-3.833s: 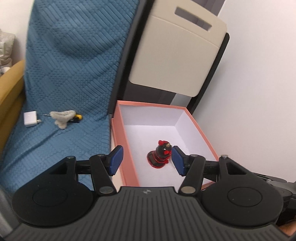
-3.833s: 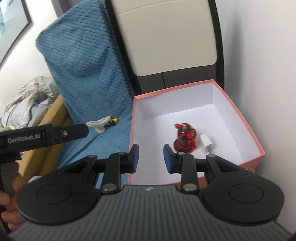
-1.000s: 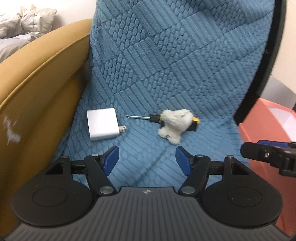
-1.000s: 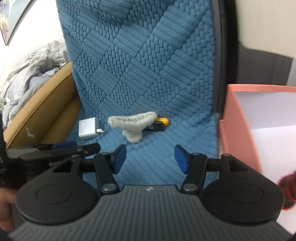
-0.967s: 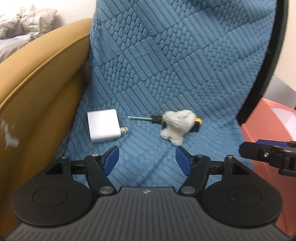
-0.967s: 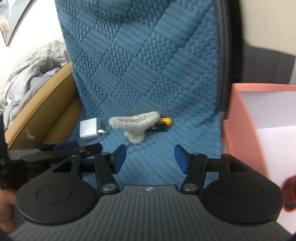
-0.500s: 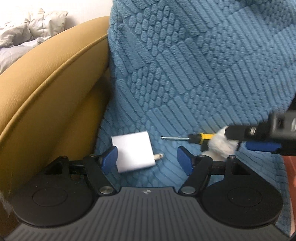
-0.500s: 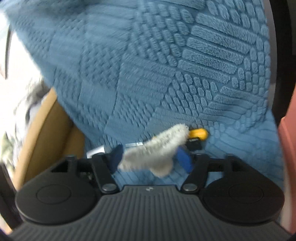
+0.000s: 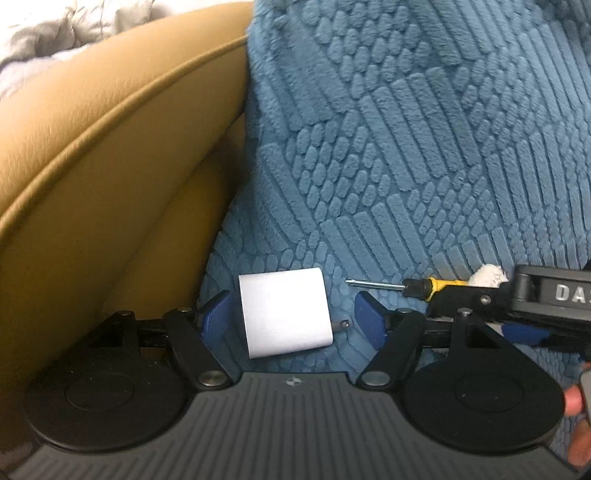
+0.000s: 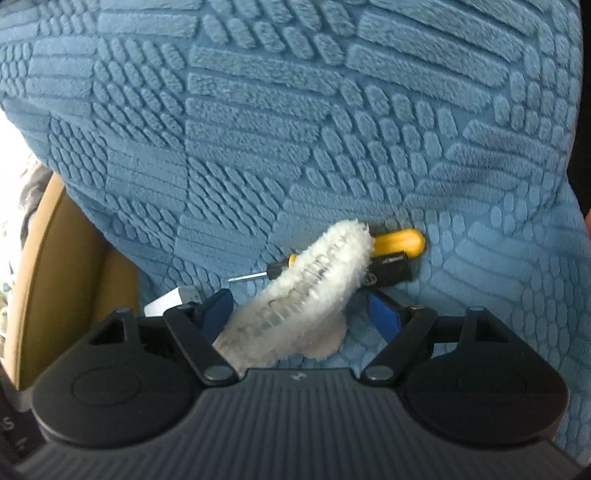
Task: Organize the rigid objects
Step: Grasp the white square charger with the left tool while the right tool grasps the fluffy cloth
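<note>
A white charger block (image 9: 284, 312) lies on the blue textured blanket (image 9: 406, 166), its prongs pointing right. My left gripper (image 9: 293, 321) stands open around it, a blue pad on either side, neither pressing. To its right lies a small screwdriver (image 9: 410, 286) with a yellow and black handle, partly under a white fluffy piece (image 9: 489, 275). In the right wrist view, the fluffy piece (image 10: 314, 288) lies between the fingers of my open right gripper (image 10: 301, 314). The screwdriver (image 10: 395, 242) lies just behind it. The charger (image 10: 166, 302) peeks out at the left.
A tan leather armrest (image 9: 110, 166) rises close on the left of the blanket. Grey bedding (image 9: 74, 22) shows beyond it. The right gripper's body (image 9: 546, 302) reaches in from the right in the left wrist view, with a person's fingertip (image 9: 574, 398) below it.
Both grippers have come down closer to the blanket. The left one now straddles the charger, the right one the fluffy piece. The right jaws have widened.
</note>
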